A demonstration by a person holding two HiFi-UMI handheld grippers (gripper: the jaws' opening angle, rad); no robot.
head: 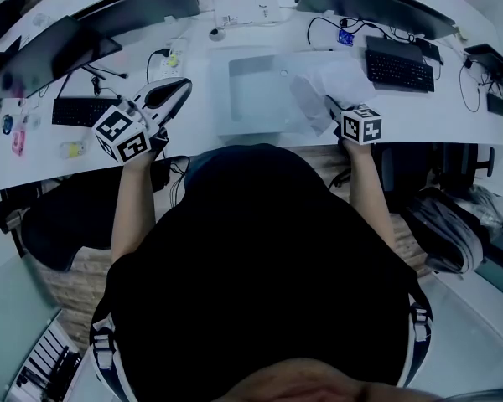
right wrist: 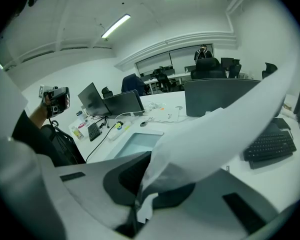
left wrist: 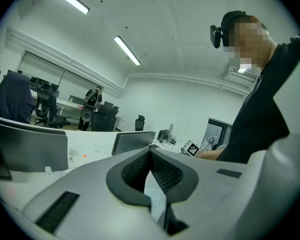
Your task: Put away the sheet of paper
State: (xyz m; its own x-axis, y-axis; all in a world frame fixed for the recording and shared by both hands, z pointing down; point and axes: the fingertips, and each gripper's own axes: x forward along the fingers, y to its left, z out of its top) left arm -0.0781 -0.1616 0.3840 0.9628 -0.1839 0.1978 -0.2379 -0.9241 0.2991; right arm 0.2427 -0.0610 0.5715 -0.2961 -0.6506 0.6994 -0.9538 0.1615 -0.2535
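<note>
The white sheet of paper is lifted off the desk, and my right gripper is shut on its near edge. In the right gripper view the sheet bows up and to the right out of the pinched jaws of the right gripper. A pale translucent folder lies flat on the white desk just left of the paper; it is also visible beyond the jaws as the folder. My left gripper hovers left of the folder, shut with nothing in it, and its tips meet in the left gripper view.
A black keyboard lies right of the paper and another keyboard at far left. Monitors line the desk's far side. A power strip and cables sit behind the left gripper. The desk edge curves in front of the seated person.
</note>
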